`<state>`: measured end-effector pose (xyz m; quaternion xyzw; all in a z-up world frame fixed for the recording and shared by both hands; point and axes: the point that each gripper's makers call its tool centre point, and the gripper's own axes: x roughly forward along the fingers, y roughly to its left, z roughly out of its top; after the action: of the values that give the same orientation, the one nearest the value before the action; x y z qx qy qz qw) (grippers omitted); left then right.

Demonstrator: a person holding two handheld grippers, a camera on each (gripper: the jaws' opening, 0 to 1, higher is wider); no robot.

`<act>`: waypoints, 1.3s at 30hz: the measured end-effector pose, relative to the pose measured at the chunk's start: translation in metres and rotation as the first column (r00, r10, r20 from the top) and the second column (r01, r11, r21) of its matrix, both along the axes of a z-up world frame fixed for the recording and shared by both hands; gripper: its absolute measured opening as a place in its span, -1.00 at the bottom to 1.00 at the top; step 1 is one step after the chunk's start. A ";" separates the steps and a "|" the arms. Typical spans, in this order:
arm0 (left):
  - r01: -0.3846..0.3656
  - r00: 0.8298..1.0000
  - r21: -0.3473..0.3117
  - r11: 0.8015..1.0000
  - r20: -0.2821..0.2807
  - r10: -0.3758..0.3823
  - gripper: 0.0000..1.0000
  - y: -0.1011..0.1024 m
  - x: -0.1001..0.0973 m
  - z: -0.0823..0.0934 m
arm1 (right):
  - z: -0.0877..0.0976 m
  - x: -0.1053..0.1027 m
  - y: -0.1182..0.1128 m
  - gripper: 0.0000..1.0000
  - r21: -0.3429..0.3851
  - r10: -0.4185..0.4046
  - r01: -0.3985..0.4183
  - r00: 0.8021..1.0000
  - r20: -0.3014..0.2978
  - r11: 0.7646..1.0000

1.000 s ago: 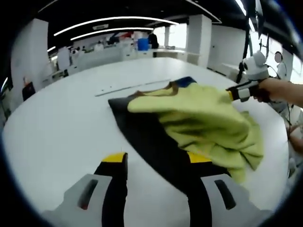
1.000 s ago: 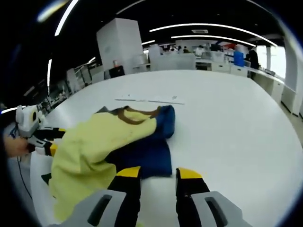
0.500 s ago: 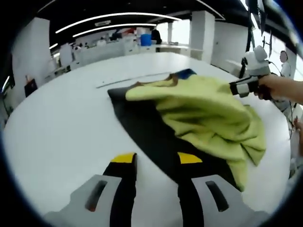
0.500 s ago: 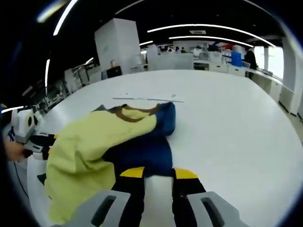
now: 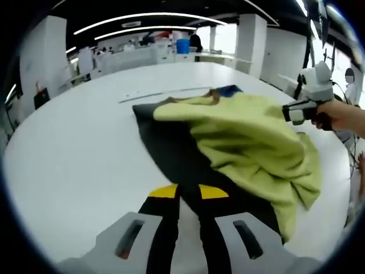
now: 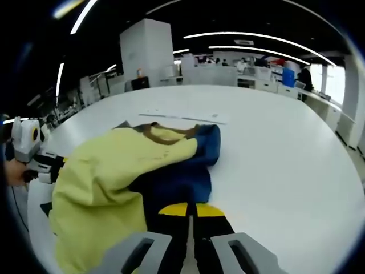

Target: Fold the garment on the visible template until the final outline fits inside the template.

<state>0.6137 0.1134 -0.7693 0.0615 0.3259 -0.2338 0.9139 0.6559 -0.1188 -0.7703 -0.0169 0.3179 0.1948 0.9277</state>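
Nearest the cameras, the left gripper (image 5: 189,192) is clenched on the dark template (image 5: 171,149) edge and the right gripper (image 6: 191,210) on the garment (image 6: 114,182), a yellow-and-blue heap over the template on the white table (image 5: 74,142), offices beyond.

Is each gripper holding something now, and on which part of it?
Both jaw pairs are nearly closed at the garment: left gripper on its dark edge, right gripper on its blue edge. A firm grasp cannot be told.

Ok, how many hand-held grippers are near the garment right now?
2: the left hand-held gripper at the dark template's near edge, and the right hand-held gripper at the blue side of the garment.
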 end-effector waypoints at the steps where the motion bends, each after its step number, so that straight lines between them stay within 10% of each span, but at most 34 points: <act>1: -0.011 1.000 -0.013 1.000 -0.006 0.011 -0.92 0.000 0.000 0.000 | 0.000 0.001 0.000 -1.00 0.000 -0.002 0.002 1.000 0.001 1.000; 24: -0.049 0.998 -0.196 0.979 0.018 0.054 -1.00 -0.003 0.002 0.036 | 0.034 0.002 -0.022 -1.00 0.010 -0.006 0.006 0.998 0.062 1.000; 39: -0.067 0.996 -0.185 0.980 0.040 0.075 -1.00 0.010 0.003 0.046 | 0.040 0.003 -0.035 -1.00 0.022 -0.048 0.047 0.997 0.056 0.999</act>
<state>0.6164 0.1236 -0.7231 -0.0292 0.2836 -0.2286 0.9308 0.6584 -0.1541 -0.7305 -0.0054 0.2900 0.1754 0.9408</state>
